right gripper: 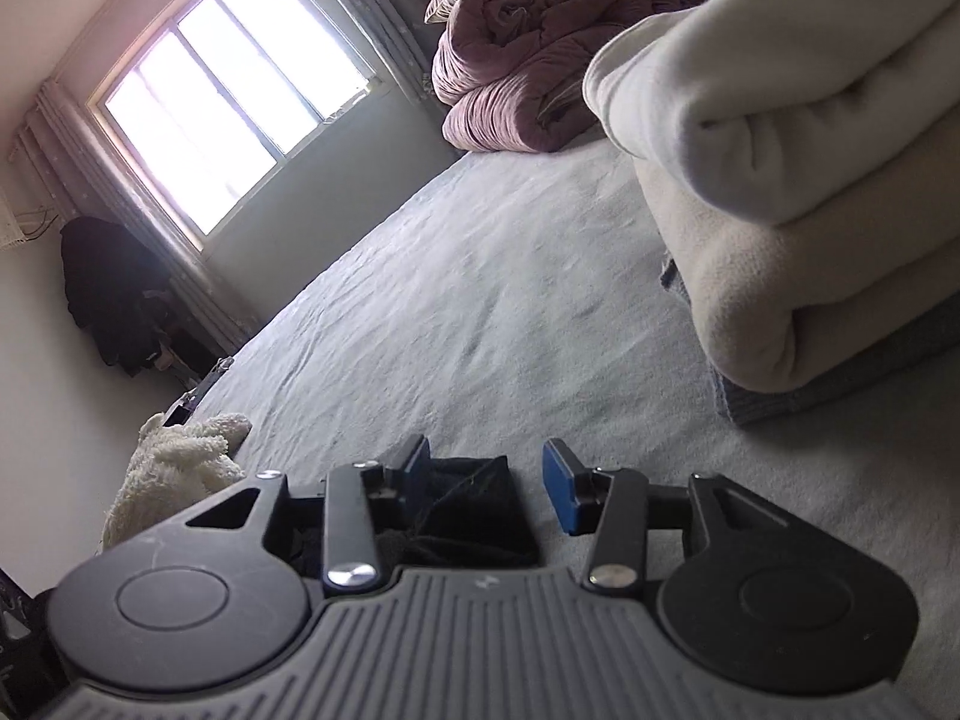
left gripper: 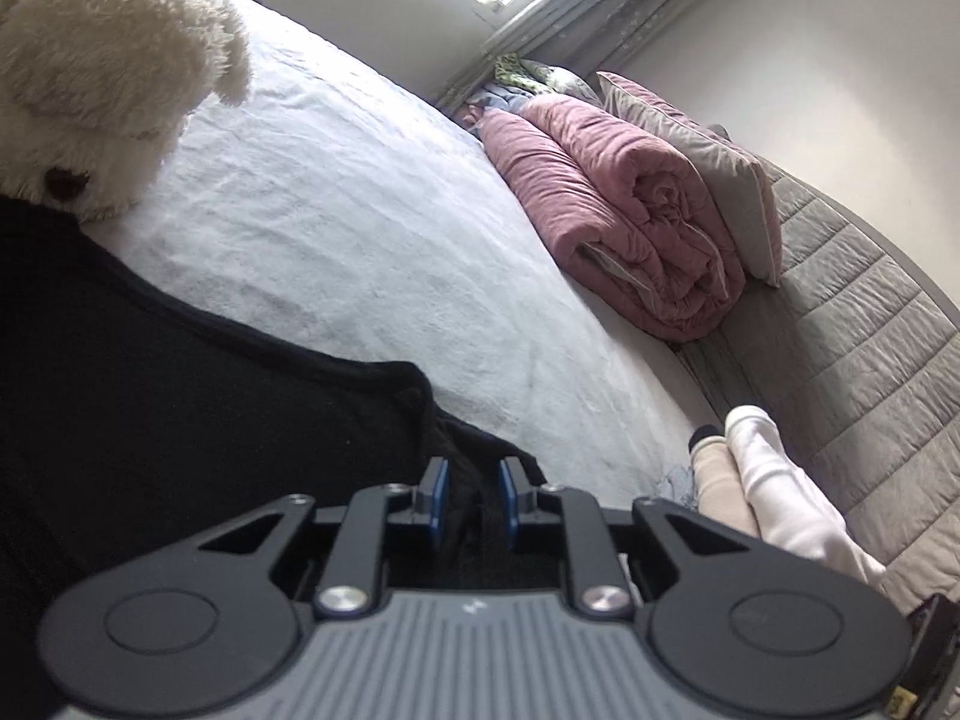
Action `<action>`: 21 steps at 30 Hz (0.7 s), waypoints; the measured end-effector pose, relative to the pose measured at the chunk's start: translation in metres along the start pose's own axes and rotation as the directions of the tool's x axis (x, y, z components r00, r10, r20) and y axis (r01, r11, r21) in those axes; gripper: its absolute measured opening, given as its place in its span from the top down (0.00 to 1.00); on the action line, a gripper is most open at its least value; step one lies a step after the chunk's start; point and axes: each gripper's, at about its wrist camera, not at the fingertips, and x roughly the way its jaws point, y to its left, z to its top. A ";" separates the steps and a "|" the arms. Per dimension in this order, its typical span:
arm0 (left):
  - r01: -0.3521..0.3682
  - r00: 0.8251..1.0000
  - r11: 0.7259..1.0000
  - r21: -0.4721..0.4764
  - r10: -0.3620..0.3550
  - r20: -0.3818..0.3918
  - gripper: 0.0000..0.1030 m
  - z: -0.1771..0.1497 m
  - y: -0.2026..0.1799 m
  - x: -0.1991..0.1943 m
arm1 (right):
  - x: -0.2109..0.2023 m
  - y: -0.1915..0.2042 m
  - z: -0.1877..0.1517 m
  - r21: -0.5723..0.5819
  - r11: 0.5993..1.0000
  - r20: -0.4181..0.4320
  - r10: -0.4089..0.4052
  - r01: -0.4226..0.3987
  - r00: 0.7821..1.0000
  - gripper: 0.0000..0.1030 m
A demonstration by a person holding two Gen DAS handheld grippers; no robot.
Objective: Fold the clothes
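Note:
A black garment (left gripper: 150, 408) lies spread on the white bed sheet (left gripper: 336, 204). My left gripper (left gripper: 472, 498) is low over its edge, its blue pads a narrow gap apart with a fold of the black cloth between them. In the right wrist view my right gripper (right gripper: 486, 480) is open, with a corner of the black garment (right gripper: 474, 510) lying between its fingers against the left pad. A stack of folded white and cream clothes (right gripper: 798, 180) sits on the bed to the right; it also shows in the left wrist view (left gripper: 762, 480).
A white plush toy (left gripper: 102, 72) rests on the bed beside the garment, also in the right wrist view (right gripper: 180, 468). A rolled pink quilt (left gripper: 618, 210) and grey pillow (left gripper: 714, 162) lie against the padded headboard (left gripper: 870, 360). A window (right gripper: 228, 90) and dark hanging clothes (right gripper: 114, 300) stand beyond.

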 end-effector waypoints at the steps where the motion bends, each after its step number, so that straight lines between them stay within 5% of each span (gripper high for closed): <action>1: 0.010 1.000 1.000 0.004 -0.010 -0.020 0.72 0.000 -0.001 0.001 | 0.004 -0.003 -0.004 -0.003 1.000 -0.008 -0.001 0.001 1.000 0.55; 5: -0.020 0.995 0.999 0.029 0.022 -0.094 0.61 -0.006 -0.005 0.016 | 0.009 -0.007 -0.008 -0.007 1.000 -0.019 0.007 -0.008 1.000 0.58; 16: -0.029 1.000 0.999 0.042 0.029 -0.002 0.66 -0.025 -0.013 0.031 | 0.012 -0.004 -0.008 -0.023 0.999 -0.031 0.047 -0.048 0.998 0.58; 18: -0.038 0.999 0.997 0.063 0.038 0.000 0.87 -0.027 -0.016 0.032 | 0.015 -0.001 -0.009 -0.045 0.997 -0.049 0.060 -0.062 0.997 0.69; 19: -0.046 0.999 0.996 0.072 0.046 0.001 0.97 -0.028 -0.018 0.033 | 0.018 0.001 -0.009 -0.053 0.996 -0.068 0.069 -0.073 0.995 0.83; 20: -0.060 0.998 0.995 0.080 0.059 0.015 0.97 -0.029 -0.020 0.031 | 0.020 0.002 -0.010 -0.057 0.996 -0.076 0.069 -0.073 0.995 0.95; 21: -0.075 0.997 0.993 0.087 0.072 0.041 0.98 -0.029 -0.021 0.028 | 0.019 0.002 -0.010 -0.058 0.996 -0.068 0.063 -0.067 0.996 0.97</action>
